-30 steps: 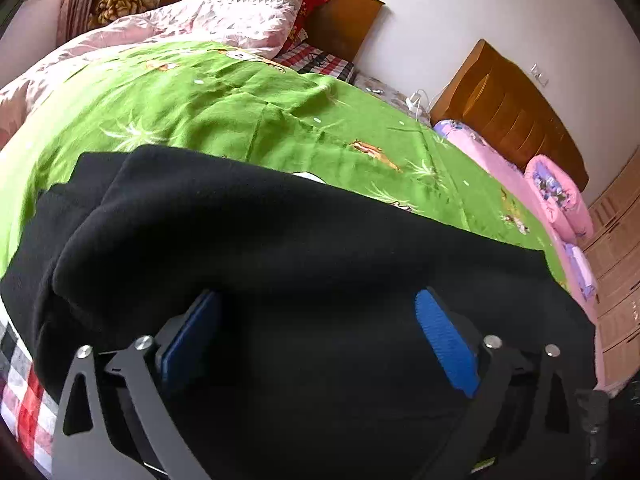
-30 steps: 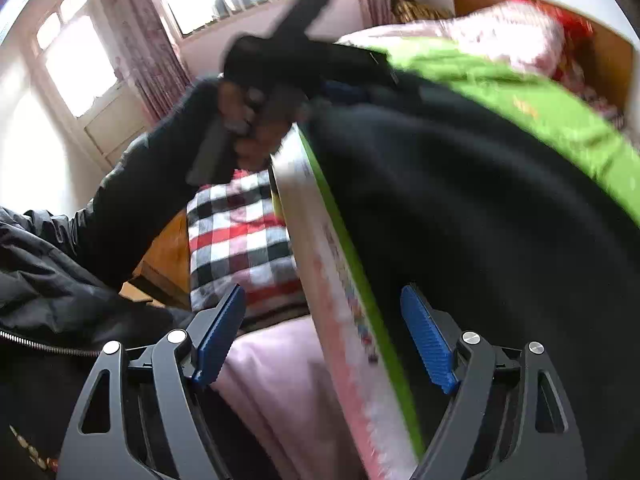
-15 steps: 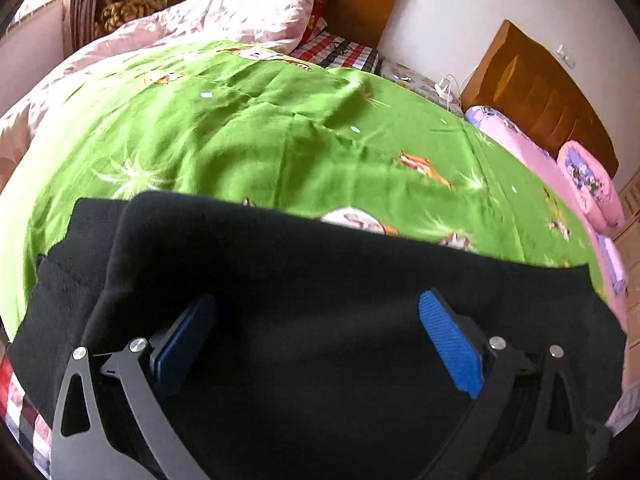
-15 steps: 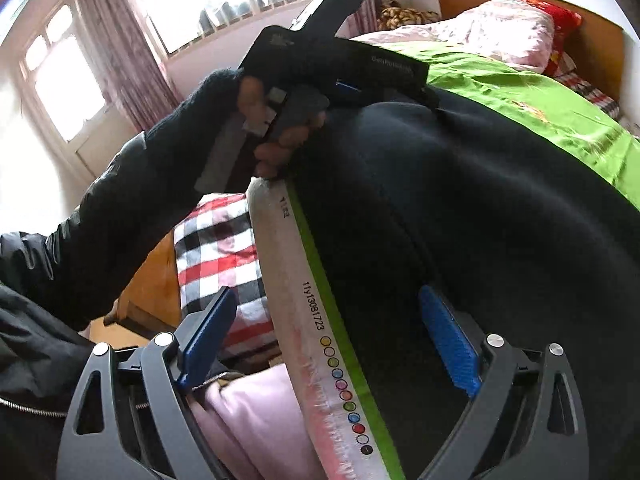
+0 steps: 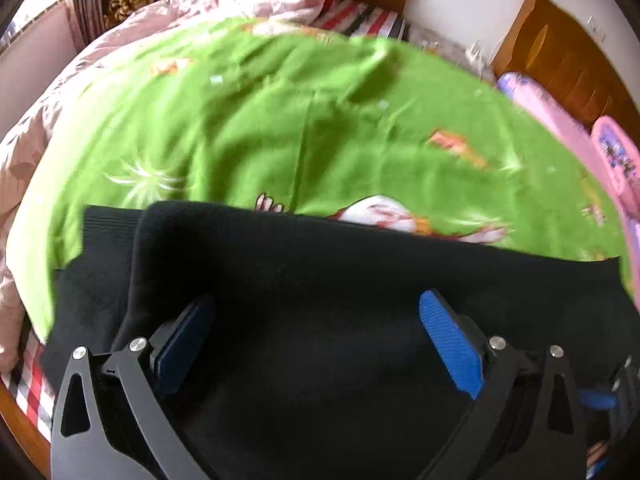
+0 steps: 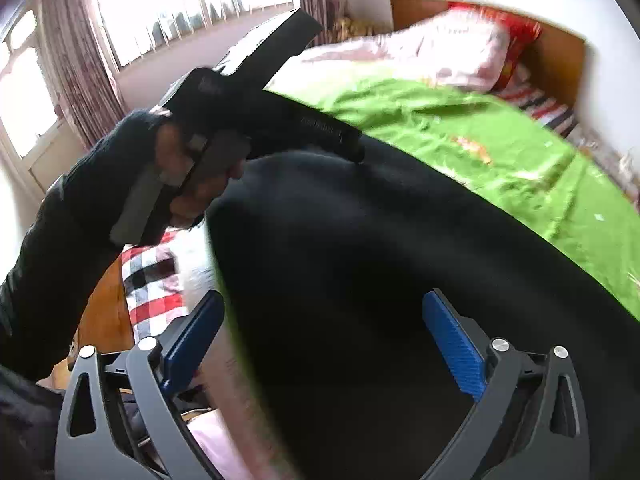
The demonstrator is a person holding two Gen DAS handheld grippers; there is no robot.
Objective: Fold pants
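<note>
Fingers of the left gripper (image 5: pixel 316 344) stand wide apart over the black pants (image 5: pixel 320 280), clamping nothing; those of the right gripper (image 6: pixel 324 344) are opening, cloth lying loose between them, none pinched. Beneath and beyond both pairs the pants lie spread on the bed's green sheet (image 5: pixel 304 120). Thick and soft, the pants likely sag and bunch rather than slip, so a pinch on a doubled edge, such as the ribbed band (image 5: pixel 108 224) past the left fingers, should hold best.
</note>
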